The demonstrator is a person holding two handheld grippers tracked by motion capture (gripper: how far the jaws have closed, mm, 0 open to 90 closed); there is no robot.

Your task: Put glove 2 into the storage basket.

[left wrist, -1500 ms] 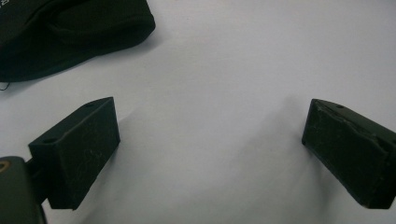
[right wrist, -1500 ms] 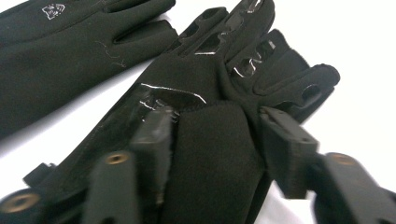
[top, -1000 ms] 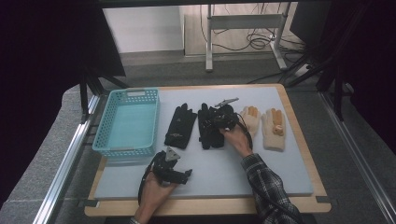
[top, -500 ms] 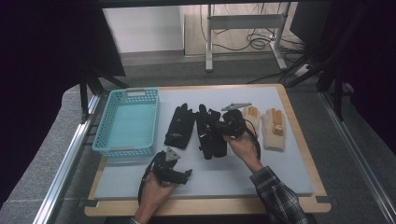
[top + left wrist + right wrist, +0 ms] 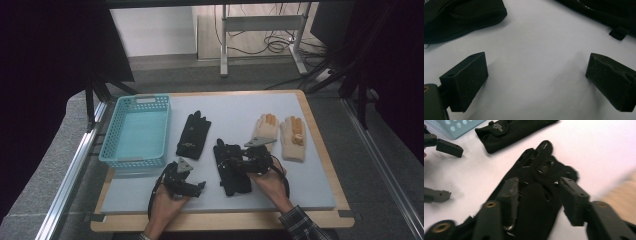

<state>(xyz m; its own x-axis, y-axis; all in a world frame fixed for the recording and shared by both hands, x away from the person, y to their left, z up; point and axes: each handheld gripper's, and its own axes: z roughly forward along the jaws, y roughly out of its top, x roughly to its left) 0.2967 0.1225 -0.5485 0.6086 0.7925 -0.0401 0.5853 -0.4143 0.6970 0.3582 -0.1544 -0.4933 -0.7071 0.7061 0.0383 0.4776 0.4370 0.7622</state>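
Two black gloves lie on the pale table mat. One black glove rests beside the blue basket. The other black glove lies nearer the front, and my right gripper sits over it. In the right gripper view this glove runs between the jaws of the right gripper, which have just been opening and stand apart without pinching it. My left gripper rests near the front edge. It is the left gripper with jaws wide over bare mat.
Two beige gloves lie side by side at the right of the mat. The basket holds nothing. The mat's wooden border runs along the front edge. The left gripper is in the right gripper view at far left.
The right hand has dragged one black glove toward the front, away from its partner. Its jaws, shut on the glove before, now stand apart. The left hand has stayed put.
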